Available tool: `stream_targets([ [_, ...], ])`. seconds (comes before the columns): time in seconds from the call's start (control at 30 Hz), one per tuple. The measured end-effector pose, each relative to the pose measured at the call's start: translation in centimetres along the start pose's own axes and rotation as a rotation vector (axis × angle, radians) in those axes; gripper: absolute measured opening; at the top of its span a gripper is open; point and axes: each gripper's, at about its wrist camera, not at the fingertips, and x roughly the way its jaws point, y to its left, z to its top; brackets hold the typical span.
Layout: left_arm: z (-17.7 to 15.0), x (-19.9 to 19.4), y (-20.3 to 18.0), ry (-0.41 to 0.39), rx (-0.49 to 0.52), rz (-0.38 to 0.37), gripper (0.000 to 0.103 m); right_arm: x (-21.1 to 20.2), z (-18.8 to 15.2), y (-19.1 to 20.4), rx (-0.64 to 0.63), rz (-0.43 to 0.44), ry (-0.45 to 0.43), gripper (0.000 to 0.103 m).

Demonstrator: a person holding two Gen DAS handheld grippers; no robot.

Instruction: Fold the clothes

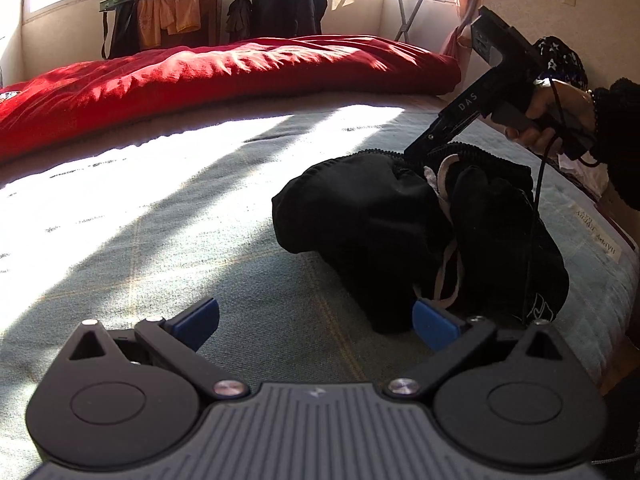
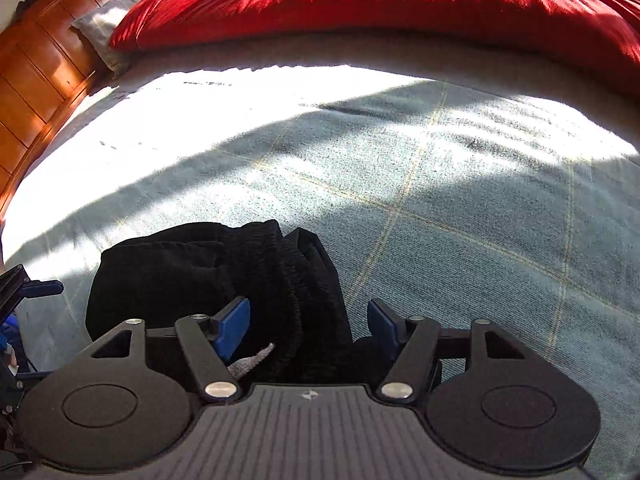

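Left gripper: the black left gripper (image 1: 316,322) with blue pads hovers low over the bed, jaws spread wide, nothing between them. Its right-hand pad (image 1: 434,326) sits just at the near edge of the garment; whether it touches, I can't say.

Garment: a crumpled black soft-knit garment (image 1: 420,236) with a ribbed elastic waistband and a pale drawstring (image 1: 444,268), probably joggers, lies bunched on the pale blue-grey checked bedspread (image 1: 200,240), toward its right side in the left wrist view, well short of the red quilt (image 1: 224,68) behind.

Right gripper: the black right gripper (image 2: 308,324) noses down into the heap, jaws parted, the ribbed waistband (image 2: 288,280) running between the blue pads (image 2: 236,320). They don't look to be pressing on it, so not a grip yet, by my reading.

Step in hand: looks like picking up the waistband to shake the bundle flat.

Doing it well: bite the thick ribbed band itself, not the loose cord. The left gripper ought to take the same band further along, so the cloth hangs evenly.

Watch for: pinching two layers, or the bedspread beneath.

Room to work: the sunlit stretch of bedspread to the left is bare and suits laying it out.
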Motion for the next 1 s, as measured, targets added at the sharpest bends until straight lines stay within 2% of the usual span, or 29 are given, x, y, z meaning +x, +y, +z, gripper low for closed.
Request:
stream_targets([
  [0.13, -0.8, -0.4, -1.8, 0.02, -0.065, 0.047, 0.102, 1.9, 0.2, -1.9, 0.063, 0.191, 0.047, 0.071],
  [0.2, -1.1, -0.4, -2.5, 0.033, -0.093, 0.078, 0.102, 1.6, 0.1, -1.8, 0.059, 0.264, 0.045, 0.073],
  [0.37, -1.3, -0.7, -3.9, 0.04, -0.131, 0.124, 0.102, -2.0, -0.4, 1.0, -0.115, 0.386, -0.003, 0.074],
  [0.43, -1.4, -0.6, -4.3, 0.042, -0.145, 0.134, 0.102, -2.2, -0.8, 1.7, -0.204, 0.403, 0.001, 0.074],
  [0.53, -1.4, -0.5, -4.7, 0.046, -0.15, 0.147, 0.102, 0.7, -1.4, 1.2, -0.206, 0.342, 0.082, 0.072],
  [0.6, -1.4, -0.4, -5.0, 0.048, -0.152, 0.148, 0.102, 2.1, -2.0, 0.5, -0.181, 0.327, 0.089, 0.061],
  [0.63, -1.4, -0.4, -5.0, 0.05, -0.152, 0.147, 0.102, 1.6, -2.1, 0.6, -0.187, 0.312, 0.066, 0.058],
  [0.7, -1.4, -0.2, -5.1, 0.06, -0.149, 0.146, 0.102, 0.7, -2.3, 0.9, -0.198, 0.282, 0.02, 0.038],
  [0.77, -1.4, 0.0, -5.1, 0.068, -0.144, 0.146, 0.102, -0.5, -2.5, 1.7, -0.252, 0.205, -0.034, 0.03],
  [0.87, -1.2, 0.3, -5.0, 0.07, -0.138, 0.137, 0.102, -2.6, -3.5, 3.8, -0.363, 0.098, -0.101, 0.026],
  [1.0, -1.0, 0.8, -5.2, 0.065, -0.117, 0.103, 0.102, -3.5, -5.3, 6.7, -0.498, -0.043, -0.14, 0.026],
])
